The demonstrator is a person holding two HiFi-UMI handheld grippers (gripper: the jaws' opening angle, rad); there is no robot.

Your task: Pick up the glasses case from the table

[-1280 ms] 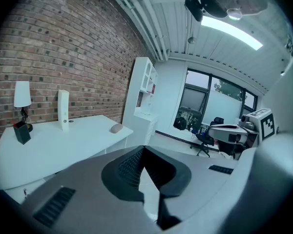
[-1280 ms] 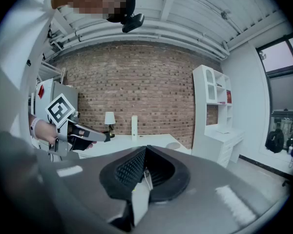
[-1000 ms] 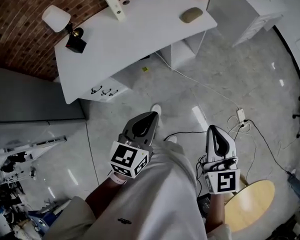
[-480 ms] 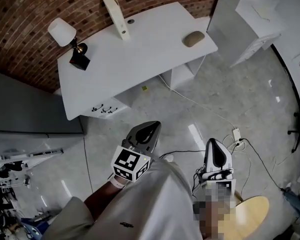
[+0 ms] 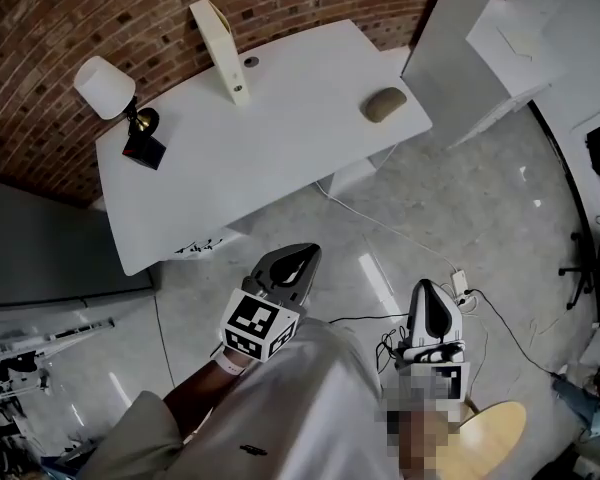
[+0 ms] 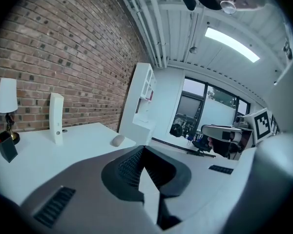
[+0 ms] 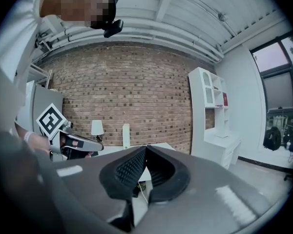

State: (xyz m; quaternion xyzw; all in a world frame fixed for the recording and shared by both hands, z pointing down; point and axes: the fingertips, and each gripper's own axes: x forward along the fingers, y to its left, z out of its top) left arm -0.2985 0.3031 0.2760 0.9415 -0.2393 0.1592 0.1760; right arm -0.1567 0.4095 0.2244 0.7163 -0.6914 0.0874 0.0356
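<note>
The glasses case (image 5: 384, 104) is a beige oval pouch lying near the right end of the white table (image 5: 270, 138). The left gripper view shows it small and far off, as the glasses case (image 6: 117, 140) on the tabletop. My left gripper (image 5: 305, 253) is held over the floor, well short of the table's front edge, its jaws shut and empty. My right gripper (image 5: 427, 290) hangs further right and nearer to me, also shut with nothing in it. In their own views the left gripper (image 6: 143, 147) and the right gripper (image 7: 146, 147) show jaws meeting at the tips.
On the table's left stand a white lamp (image 5: 105, 88), a black box (image 5: 143, 151) and an upright cream panel (image 5: 220, 48). A white shelf unit (image 5: 450, 28) stands beside the table's right end. Cables and a power strip (image 5: 458, 286) lie on the floor; a wooden stool (image 5: 495, 438) is at the lower right.
The person has stepped toward the table, carrying both grippers forward with jaws still shut. The table now sits lower and larger in the head view.
</note>
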